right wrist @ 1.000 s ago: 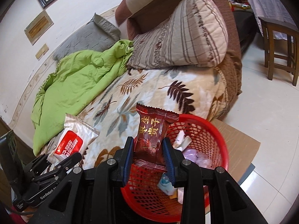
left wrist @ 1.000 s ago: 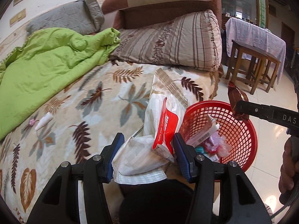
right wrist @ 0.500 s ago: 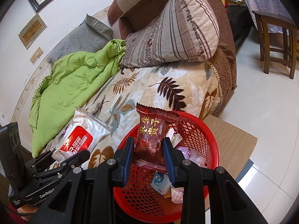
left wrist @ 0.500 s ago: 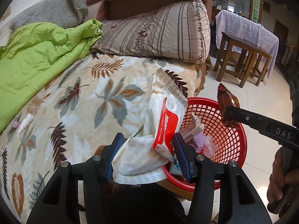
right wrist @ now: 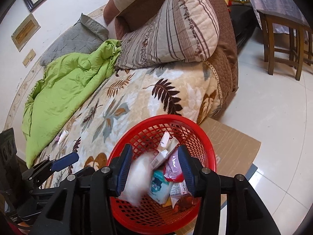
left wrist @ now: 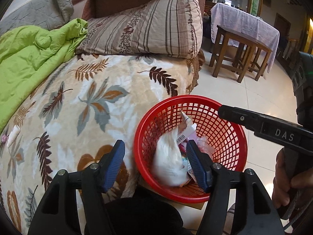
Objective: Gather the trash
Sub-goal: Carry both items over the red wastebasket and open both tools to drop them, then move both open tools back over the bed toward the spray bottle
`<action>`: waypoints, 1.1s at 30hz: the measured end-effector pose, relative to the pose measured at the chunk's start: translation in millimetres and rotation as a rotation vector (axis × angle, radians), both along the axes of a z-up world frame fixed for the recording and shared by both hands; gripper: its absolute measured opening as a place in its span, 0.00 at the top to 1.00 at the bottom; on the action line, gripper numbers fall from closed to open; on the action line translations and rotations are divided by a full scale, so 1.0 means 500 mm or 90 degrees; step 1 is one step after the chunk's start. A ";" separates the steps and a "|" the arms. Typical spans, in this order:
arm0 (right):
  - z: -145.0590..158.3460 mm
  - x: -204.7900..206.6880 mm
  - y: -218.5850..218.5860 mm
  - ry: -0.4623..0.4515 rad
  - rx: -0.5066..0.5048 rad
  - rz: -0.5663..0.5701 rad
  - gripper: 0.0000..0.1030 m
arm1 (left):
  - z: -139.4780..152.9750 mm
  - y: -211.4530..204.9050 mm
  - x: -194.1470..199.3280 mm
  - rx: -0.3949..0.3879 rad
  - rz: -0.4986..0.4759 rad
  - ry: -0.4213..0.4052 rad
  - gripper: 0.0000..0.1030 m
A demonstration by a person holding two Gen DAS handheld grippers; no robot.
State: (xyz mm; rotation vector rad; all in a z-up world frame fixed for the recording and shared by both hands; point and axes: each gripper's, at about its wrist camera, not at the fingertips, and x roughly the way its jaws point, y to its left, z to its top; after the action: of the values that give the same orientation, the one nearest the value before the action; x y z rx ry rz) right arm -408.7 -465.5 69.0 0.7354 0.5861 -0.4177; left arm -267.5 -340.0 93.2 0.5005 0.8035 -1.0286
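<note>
1. Trash fills the red basket (left wrist: 230, 137), which stands on a sheet of cardboard (right wrist: 234, 146) on the pale tiled floor (right wrist: 273, 107), touching the edge of a bed spread with a leaf-print blanket (left wrist: 88, 101).
2. Bedding lies well beyond the basket: a crumpled green quilt (left wrist: 29, 58), a striped pillow (left wrist: 148, 31) and a grey quilted pillow (right wrist: 78, 39) against the wall.
3. Wooden stools (left wrist: 230, 52) stand near a table under a lilac cloth (left wrist: 244, 21) across the floor, well apart from the basket.
4. White bag (left wrist: 170, 160), motion-blurred, sits in the basket's near-left part with its long axis about upright, narrow end pointing up toward the basket's far rim.
5. Beside it lie a small box with a barcode (right wrist: 162, 156), a pale blue packet (right wrist: 160, 186), a pink wrapper (right wrist: 174, 164) and a dark brown snack wrapper (right wrist: 183, 201) at the near wall.
6. Left gripper (left wrist: 156, 166) hangs over the basket's near rim, its blue pads spread wide and holding nothing.
7. Right gripper (right wrist: 154, 170) is likewise above the basket, jaws wide apart and empty; a hand (left wrist: 287, 180) grips its handle.
8. One small white tube (left wrist: 13, 135) lies on the blanket near the quilt's edge, well apart from the basket.
</note>
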 end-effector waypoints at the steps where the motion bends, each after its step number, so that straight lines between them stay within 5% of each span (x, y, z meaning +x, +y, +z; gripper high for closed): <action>1: 0.005 0.001 0.001 -0.001 -0.004 -0.002 0.49 | 0.003 0.007 0.002 -0.003 0.003 -0.001 0.38; 8: 0.037 0.046 0.016 -0.015 -0.016 0.019 0.49 | 0.035 0.100 0.072 -0.034 0.072 -0.013 0.37; 16: 0.091 0.199 0.120 -0.034 -0.040 0.164 0.49 | 0.053 0.285 0.229 -0.063 0.243 -0.012 0.37; 26: 0.146 0.512 0.356 -0.023 -0.109 0.446 0.48 | 0.011 0.546 0.449 -0.069 0.507 -0.045 0.37; 33: 0.104 0.824 0.463 0.023 -0.089 0.547 0.48 | -0.070 0.675 0.548 -0.038 0.662 -0.101 0.37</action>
State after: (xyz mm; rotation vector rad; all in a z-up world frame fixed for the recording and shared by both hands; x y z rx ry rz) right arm 3.1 -234.2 121.1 0.2902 0.8340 0.3237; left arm 6.2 -2.5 58.2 0.0613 0.7417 -0.0461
